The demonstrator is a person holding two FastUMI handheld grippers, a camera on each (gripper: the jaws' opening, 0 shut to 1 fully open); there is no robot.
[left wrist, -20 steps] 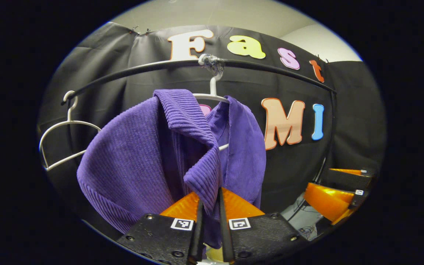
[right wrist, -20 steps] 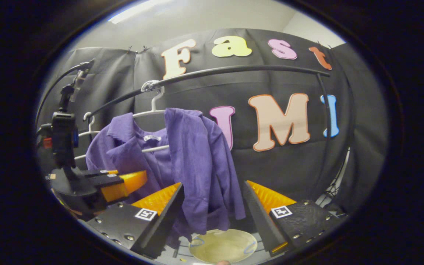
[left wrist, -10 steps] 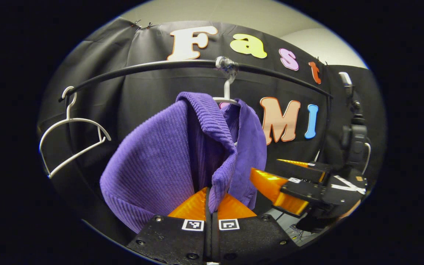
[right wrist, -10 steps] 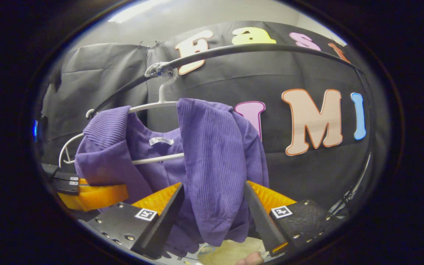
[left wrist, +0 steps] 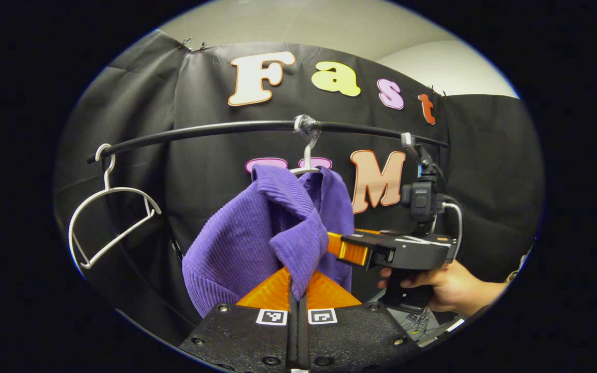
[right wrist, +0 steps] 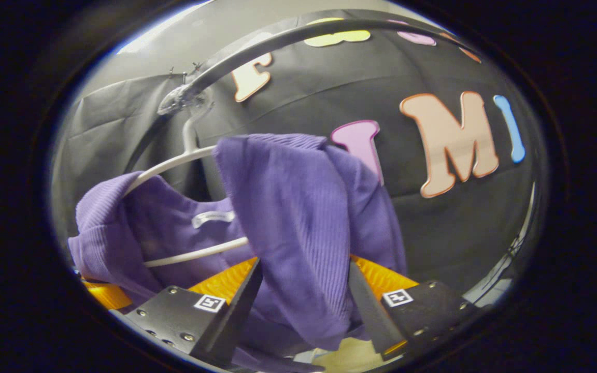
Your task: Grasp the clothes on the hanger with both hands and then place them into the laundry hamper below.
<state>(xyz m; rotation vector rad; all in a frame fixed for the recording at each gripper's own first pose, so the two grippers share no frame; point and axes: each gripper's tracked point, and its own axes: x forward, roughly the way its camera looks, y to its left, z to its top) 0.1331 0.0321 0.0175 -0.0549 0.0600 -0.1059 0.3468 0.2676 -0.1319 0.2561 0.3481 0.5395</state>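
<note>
Left gripper view, jaws clamping purple garment (left wrist: 257, 233), right gripper (right wrist: 303, 295) jaws apart

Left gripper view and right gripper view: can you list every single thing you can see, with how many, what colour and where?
Purple top: one, purple, draped on a hanger under the rail.
Hangers: two, white; one carrying the top, one bare at the rail's far end.
Rail: one, black, curving across the booth's wall.
Left gripper: one, shut on the top's front edge.
Right gripper: one, open, fingers either side of the top's other front panel.
Hand: one, holding the right gripper's handle.
</note>
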